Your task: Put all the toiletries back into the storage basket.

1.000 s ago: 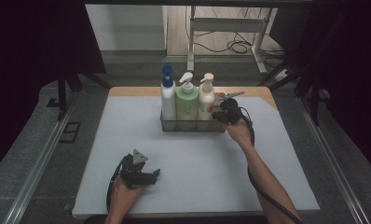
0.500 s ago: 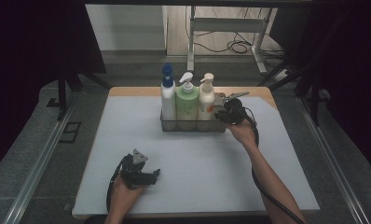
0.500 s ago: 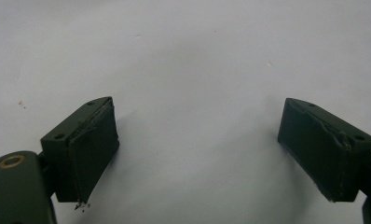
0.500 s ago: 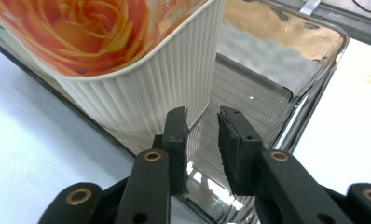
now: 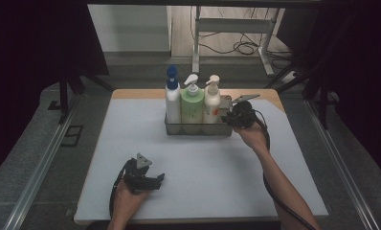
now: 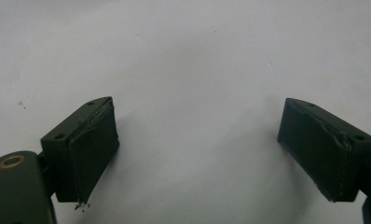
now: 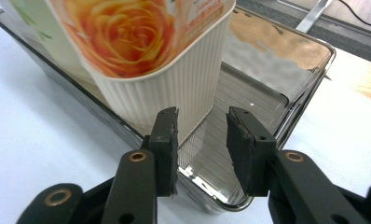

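Observation:
Three pump bottles stand in a row in a metal tray (image 5: 198, 130) at the back of the white mat: a blue-capped white bottle (image 5: 172, 99), a green bottle (image 5: 192, 108) and a cream bottle (image 5: 211, 106). My right gripper (image 5: 225, 113) is at the tray's right end. Its jaws have just been opening. In the right gripper view they stand apart over the tray's near rim (image 7: 309, 88), just in front of the cream bottle (image 7: 165, 74) with its rose label, and nothing is pressed between them. My left gripper (image 5: 158, 180) rests on the mat near the front, with its pads (image 6: 92, 149) wide apart over bare mat.
The white mat (image 5: 203, 167) covers a wooden table whose bare strip (image 5: 136, 94) shows behind the tray. Metal rails (image 5: 40, 167) run along both sides. Desk legs and cables (image 5: 236, 45) lie on the floor beyond the table.
The right gripper has shifted slightly at the tray's right end. The left hand and the bottles have kept still.

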A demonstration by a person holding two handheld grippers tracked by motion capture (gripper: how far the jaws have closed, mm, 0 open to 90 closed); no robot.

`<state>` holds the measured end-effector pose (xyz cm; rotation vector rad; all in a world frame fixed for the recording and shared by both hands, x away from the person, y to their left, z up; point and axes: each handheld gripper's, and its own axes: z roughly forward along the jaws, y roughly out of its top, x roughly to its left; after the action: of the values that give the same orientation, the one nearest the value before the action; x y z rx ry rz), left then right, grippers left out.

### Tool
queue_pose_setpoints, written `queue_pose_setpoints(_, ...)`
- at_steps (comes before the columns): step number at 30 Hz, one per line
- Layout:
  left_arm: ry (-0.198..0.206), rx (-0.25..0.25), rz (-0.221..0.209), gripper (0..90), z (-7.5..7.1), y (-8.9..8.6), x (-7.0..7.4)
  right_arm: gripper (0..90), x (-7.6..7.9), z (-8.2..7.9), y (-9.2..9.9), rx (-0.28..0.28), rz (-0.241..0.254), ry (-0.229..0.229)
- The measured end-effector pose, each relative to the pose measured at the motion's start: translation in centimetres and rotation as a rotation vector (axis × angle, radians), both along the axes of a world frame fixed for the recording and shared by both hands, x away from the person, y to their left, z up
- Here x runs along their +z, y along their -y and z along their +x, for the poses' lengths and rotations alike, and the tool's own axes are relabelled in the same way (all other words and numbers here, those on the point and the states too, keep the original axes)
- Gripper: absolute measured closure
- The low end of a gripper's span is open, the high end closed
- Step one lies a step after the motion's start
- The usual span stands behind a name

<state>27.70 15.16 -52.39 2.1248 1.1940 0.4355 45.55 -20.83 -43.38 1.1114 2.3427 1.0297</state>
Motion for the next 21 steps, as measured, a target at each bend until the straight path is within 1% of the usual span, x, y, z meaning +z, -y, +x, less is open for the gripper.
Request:
queue_pose_setpoints(7,0.0,0.0,0.0,11.6,0.0,0.0,0.0,58.2,0.3,-0.7,-0.1,0.021,0.005,0.003)
queue_pose_setpoints(18,0.001,0.001,0.0,11.7,0.0,0.0,0.0,39.4,0.3,-1.7,0.0,0.045,0.013,0.002)
queue_pose_setpoints(21,0.001,0.001,0.001,11.7,0.0,0.0,0.0,36.4,0.3,-2.0,0.0,0.057,0.012,0.004)
